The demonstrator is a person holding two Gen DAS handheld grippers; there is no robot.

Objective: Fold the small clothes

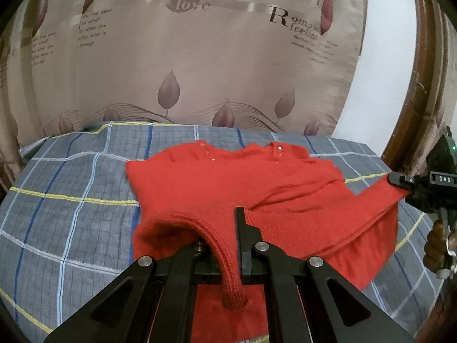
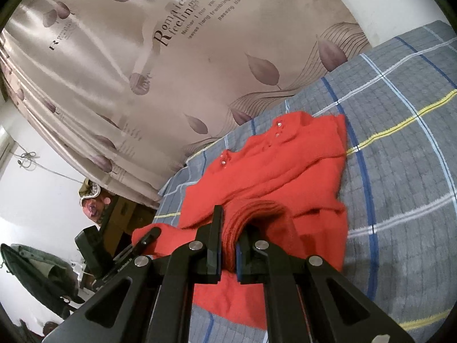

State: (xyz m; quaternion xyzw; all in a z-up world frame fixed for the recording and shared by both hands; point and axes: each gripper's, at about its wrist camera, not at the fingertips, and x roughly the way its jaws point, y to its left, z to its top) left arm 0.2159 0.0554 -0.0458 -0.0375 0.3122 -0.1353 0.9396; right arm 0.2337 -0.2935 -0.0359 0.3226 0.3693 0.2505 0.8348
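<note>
A red knit sweater (image 1: 217,183) with small pearl buttons at the collar lies on the plaid bedcover (image 1: 71,200), collar toward the curtain. My left gripper (image 1: 225,237) is shut on its ribbed hem, which drapes over and hides the left finger. In the same view, at the right edge, my right gripper (image 1: 395,178) pinches the sweater's other lower corner and holds it off the bed. The right wrist view shows the sweater (image 2: 271,171) with my right gripper (image 2: 230,228) shut on bunched ribbed hem. The left gripper (image 2: 152,233) holds red fabric at the left.
A beige curtain (image 1: 200,71) printed with leaves and words hangs behind the bed. A wooden frame (image 1: 422,85) and white wall stand at the right. Beside the bed are a brown box (image 2: 125,214) and a dark bag (image 2: 34,274). Bare bedcover (image 2: 400,171) lies around the sweater.
</note>
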